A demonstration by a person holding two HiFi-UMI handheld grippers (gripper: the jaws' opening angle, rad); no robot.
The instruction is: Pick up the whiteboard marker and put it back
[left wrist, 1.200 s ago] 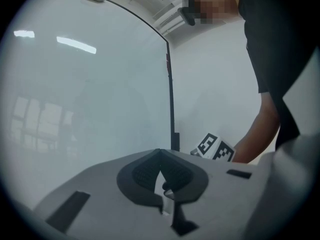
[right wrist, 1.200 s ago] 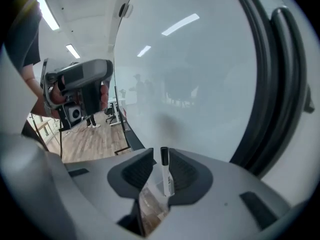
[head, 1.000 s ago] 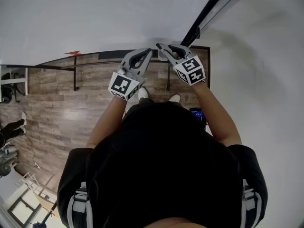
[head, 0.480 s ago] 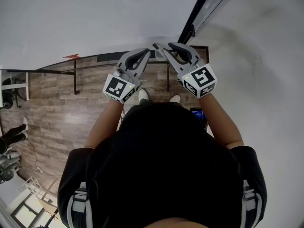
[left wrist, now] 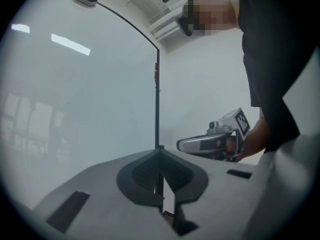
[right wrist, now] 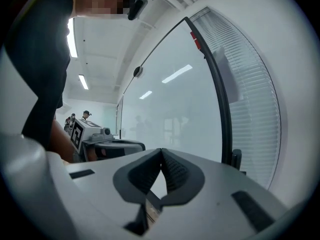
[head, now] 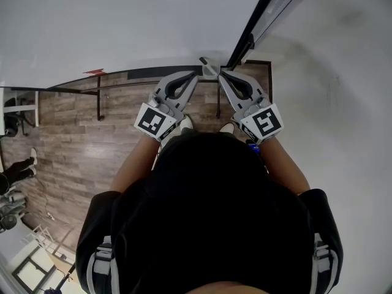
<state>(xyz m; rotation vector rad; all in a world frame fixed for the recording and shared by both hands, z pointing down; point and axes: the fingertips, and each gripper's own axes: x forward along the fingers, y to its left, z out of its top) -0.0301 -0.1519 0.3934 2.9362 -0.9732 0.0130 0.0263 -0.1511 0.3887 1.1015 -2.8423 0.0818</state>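
A large whiteboard [head: 122,23] fills the upper left of the head view. A black frame [head: 260,14] runs diagonally along its right side, and a white wall takes the right of the frame. Below the board lies a wood-plank floor [head: 73,146], and a dark strip [head: 153,72] runs along the board's lower edge. The person in a black top stands close to the board, with white shoes [head: 184,120] showing at centre frame.

Both grippers are held up side by side near the middle top of the head view, pointing at the board's lower right corner with their tips close together. In its own view the left gripper [left wrist: 160,150] has its jaws together, the pads meeting at the tip with nothing between them. The board's dark edge rises straight above them.

The right gripper [right wrist: 161,150] has just been closing its jaws, and they now meet at the tip. No object shows between the pads. Slatted blinds [right wrist: 250,79] sit at the right of that view, and each gripper view catches the other gripper alongside.

The whiteboard marker cannot be made out in any view.
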